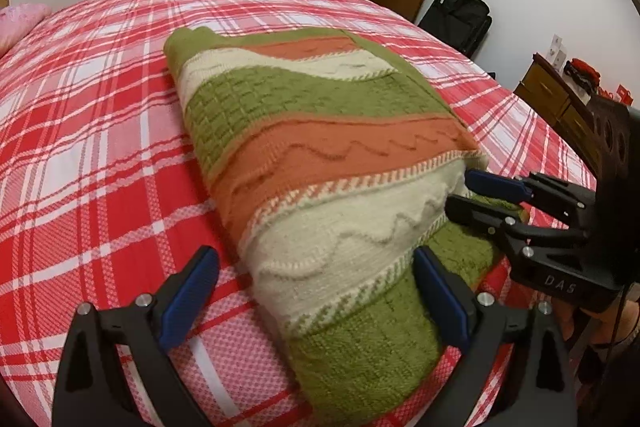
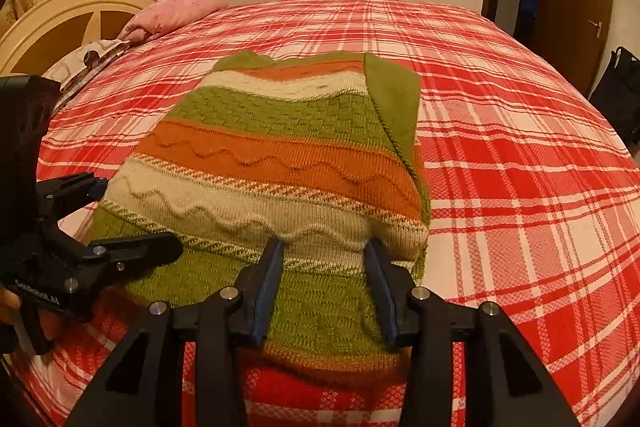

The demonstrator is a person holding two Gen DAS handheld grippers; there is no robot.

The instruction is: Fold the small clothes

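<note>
A striped knitted sweater (image 2: 280, 163) lies folded on the plaid bed (image 2: 520, 187). The left gripper (image 1: 316, 291) gapes wide and empty over its near edge; the right gripper (image 2: 324, 287) stands half-open astride the hem, though a grip cannot be confirmed. A one-sided lift could drag the bulky folds open.

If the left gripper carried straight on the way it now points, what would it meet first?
Most likely the striped knitted sweater: the left gripper has open jaws straddling its near folded edge, though depth is hard to judge.
</note>
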